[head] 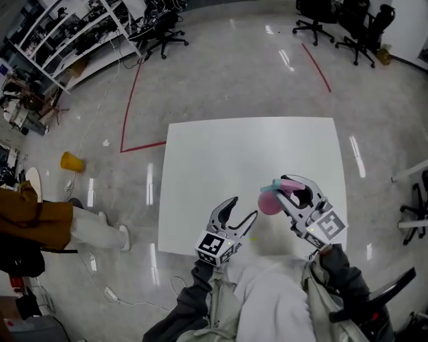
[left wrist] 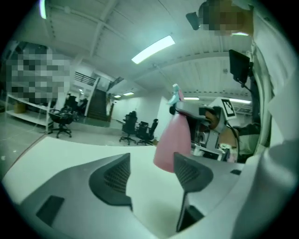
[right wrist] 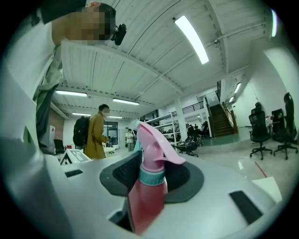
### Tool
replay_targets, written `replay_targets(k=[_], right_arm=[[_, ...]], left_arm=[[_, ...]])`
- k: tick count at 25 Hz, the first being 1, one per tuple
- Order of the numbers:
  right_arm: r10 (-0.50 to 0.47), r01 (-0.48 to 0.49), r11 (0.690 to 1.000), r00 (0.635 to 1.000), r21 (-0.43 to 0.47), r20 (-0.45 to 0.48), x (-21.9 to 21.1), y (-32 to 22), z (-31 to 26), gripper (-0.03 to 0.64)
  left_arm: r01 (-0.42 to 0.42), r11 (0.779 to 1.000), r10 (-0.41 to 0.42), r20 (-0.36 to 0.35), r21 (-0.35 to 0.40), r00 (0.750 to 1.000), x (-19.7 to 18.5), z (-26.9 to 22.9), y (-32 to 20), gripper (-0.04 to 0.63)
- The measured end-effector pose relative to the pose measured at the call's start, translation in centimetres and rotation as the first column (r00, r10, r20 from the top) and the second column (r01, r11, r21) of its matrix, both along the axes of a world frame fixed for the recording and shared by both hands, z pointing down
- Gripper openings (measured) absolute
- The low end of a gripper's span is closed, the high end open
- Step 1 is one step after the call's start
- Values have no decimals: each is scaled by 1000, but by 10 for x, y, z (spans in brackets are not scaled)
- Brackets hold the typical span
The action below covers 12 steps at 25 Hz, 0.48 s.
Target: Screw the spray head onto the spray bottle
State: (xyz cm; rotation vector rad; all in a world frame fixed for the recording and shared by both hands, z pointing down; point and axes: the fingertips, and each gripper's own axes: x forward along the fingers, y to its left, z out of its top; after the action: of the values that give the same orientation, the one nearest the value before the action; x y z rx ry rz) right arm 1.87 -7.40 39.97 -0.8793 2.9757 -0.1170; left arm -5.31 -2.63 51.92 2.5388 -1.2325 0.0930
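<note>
A pink spray bottle (head: pixel 269 203) with a pink and teal spray head (head: pixel 286 183) on its neck hangs over the near right part of the white table (head: pixel 221 153). My right gripper (head: pixel 289 190) is shut on it. In the right gripper view the jaws clamp the bottle (right wrist: pixel 145 203) just below the teal collar, and the spray head (right wrist: pixel 156 151) stands above them. My left gripper (head: pixel 244 208) is open to the left of the bottle with nothing between its jaws. The left gripper view has the bottle (left wrist: pixel 172 142) beyond the open left gripper (left wrist: pixel 152 175), apart from both pads.
A yellow cup (head: pixel 71 161) lies on the floor to the left. A person in a brown coat (head: pixel 40 220) sits at the left edge. Office chairs (head: pixel 334 17) stand at the back right, shelves (head: pixel 73 33) at the back left. Red tape (head: pixel 130 113) marks the floor.
</note>
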Motion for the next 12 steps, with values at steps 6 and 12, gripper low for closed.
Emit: replay_targets(k=[6,12], right_arm=[[42,-28,996,986,89,-160,-29,-3,73,129],[52,-28,993,975,112,-214,-48,-5,110,129]], left_arm=[[240,971,-240,43,6,970,-37,20,-9,29],[238,971,-237,73,-9,969,-27,36,-15,8]])
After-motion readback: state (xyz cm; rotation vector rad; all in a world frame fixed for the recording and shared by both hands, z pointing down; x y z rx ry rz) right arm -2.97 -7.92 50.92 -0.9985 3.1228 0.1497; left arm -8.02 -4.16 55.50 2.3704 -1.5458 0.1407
